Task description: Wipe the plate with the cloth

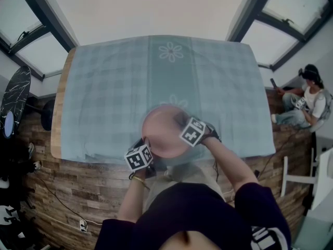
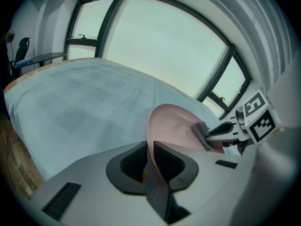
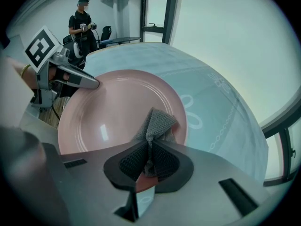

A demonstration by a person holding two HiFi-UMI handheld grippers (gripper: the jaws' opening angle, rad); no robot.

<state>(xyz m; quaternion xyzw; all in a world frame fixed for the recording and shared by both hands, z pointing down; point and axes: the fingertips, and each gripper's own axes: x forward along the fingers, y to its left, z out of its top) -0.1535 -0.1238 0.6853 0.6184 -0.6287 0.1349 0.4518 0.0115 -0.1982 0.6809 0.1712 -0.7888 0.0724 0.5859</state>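
Note:
A pink plate (image 1: 162, 132) is held tilted over the near edge of the table, above the light blue checked tablecloth (image 1: 119, 87). My left gripper (image 2: 149, 161) is shut on the plate's rim (image 2: 151, 135), which stands on edge between its pads. My right gripper (image 3: 148, 160) is shut on a grey cloth (image 3: 155, 124), whose bunched end rests on the plate's face (image 3: 113, 112). In the head view the right gripper (image 1: 193, 131) lies over the plate's right side and the left gripper (image 1: 139, 158) sits at its lower left rim.
The table's wooden edge (image 1: 56, 119) shows at the left, with wood flooring below. A person sits on the floor at the far right (image 1: 307, 100); another person stands at the back (image 3: 82, 25). A dark marbled board (image 1: 14, 100) leans at the left.

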